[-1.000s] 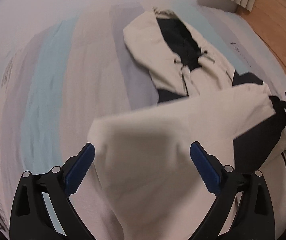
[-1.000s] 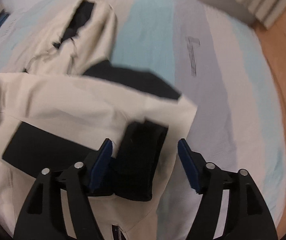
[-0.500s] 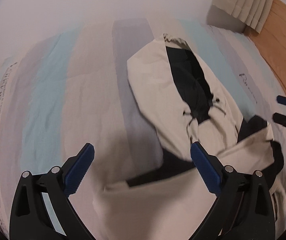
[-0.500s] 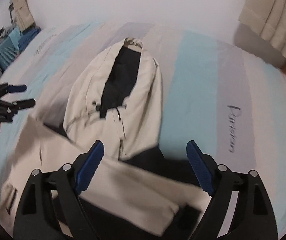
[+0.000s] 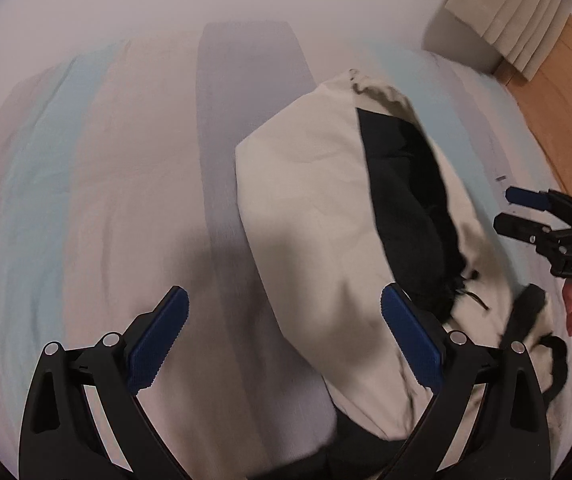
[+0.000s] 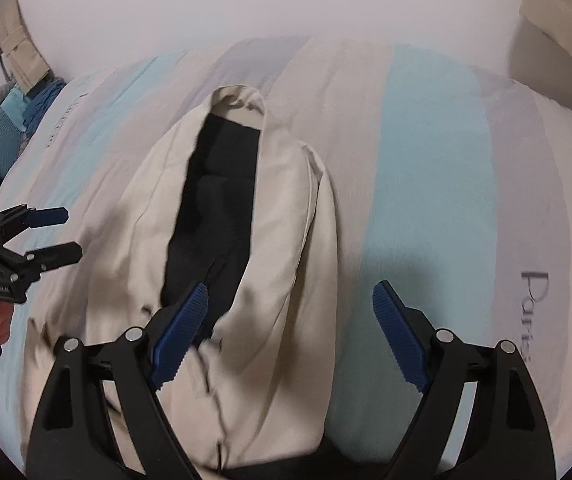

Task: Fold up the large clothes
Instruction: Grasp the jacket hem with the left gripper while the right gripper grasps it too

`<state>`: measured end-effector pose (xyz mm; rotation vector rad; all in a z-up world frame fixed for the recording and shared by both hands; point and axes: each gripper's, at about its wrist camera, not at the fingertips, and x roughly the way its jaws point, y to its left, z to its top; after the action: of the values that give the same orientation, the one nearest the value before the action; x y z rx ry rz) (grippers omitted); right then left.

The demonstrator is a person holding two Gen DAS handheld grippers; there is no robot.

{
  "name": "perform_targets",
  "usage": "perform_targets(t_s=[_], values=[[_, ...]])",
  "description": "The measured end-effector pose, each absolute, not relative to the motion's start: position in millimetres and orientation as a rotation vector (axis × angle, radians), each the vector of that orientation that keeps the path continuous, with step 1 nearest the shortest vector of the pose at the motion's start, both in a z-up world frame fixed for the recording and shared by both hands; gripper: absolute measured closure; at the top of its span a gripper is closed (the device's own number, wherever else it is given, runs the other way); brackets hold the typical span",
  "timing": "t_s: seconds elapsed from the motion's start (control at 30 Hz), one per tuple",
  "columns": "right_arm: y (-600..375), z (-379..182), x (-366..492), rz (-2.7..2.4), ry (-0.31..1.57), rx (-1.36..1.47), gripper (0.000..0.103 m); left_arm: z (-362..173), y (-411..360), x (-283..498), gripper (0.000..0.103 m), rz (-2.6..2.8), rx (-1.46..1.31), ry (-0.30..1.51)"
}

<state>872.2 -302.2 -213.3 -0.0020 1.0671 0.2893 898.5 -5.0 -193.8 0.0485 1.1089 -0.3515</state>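
A cream and black hooded jacket [image 5: 318,216] lies on the striped bed, hood toward the far wall; it also shows in the right wrist view [image 6: 278,216]. My left gripper [image 5: 282,336] is open and empty, held above the jacket's left edge. My right gripper [image 6: 290,332] is open and empty, above the jacket's right edge. The right gripper also shows at the right of the left wrist view [image 5: 522,212], open. The left gripper shows at the left of the right wrist view [image 6: 56,232], open. The jacket's lower part is hidden below both views.
The bed sheet [image 5: 86,184] has pale blue, grey and pink stripes with printed lettering [image 6: 536,312]. Cream curtains [image 5: 506,12] and a wooden floor [image 5: 558,92] lie at the far right. Blue items [image 6: 14,116] are piled beside the bed at the far left.
Both grippers let go of the folded sleeves and drew back and up. The views now look at the hood and the far wall instead of the jacket's body.
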Motion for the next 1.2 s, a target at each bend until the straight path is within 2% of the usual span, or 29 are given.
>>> perform_targets(t_s=[0.13,0.3,0.57,0.67,0.73,0.9,0.93,0.97,1.0,1.07,1.1,1.13,1.2], values=[[-305,-226,898,0.264,1.108,0.048,0.021,-202,-5,920,0.008,-0.313,0.024,1.109],[-302,-239,918,0.249,1.14,0.055,0.016,-209,-15,942,0.008,-0.328,-0.012,1.127],[-302,-254,939,0.219,1.16,0.105,0.016,-220,-34,969,0.008,-0.318,0.02,1.144],[-304,-251,943,0.206,1.147,0.147,0.02,-221,-35,973,0.009,-0.283,0.007,1.113],[-301,-251,946,0.219,1.152,0.157,0.028,-222,-37,976,0.011,-0.278,-0.015,1.111],[-301,-250,958,0.219,1.159,0.224,0.033,-228,-41,988,0.034,-0.265,-0.064,1.168],[-301,-252,961,0.222,1.173,0.233,0.034,-231,-42,991,0.043,-0.265,-0.064,1.186],[-300,-253,965,0.234,1.185,0.241,0.04,-234,-43,993,0.055,-0.272,-0.063,1.207],[-298,-253,966,0.243,1.195,0.242,0.043,-236,-46,995,0.057,-0.281,-0.049,1.219],[-292,-255,969,0.254,1.206,0.218,0.051,-236,-51,995,0.075,-0.282,-0.016,1.22],[-291,-256,968,0.251,1.211,0.206,0.055,-235,-51,994,0.077,-0.282,-0.016,1.214],[-292,-256,970,0.252,1.215,0.21,0.059,-234,-51,993,0.083,-0.281,-0.021,1.21],[-294,-254,969,0.253,1.216,0.203,0.069,-230,-48,990,0.087,-0.271,-0.016,1.196]])
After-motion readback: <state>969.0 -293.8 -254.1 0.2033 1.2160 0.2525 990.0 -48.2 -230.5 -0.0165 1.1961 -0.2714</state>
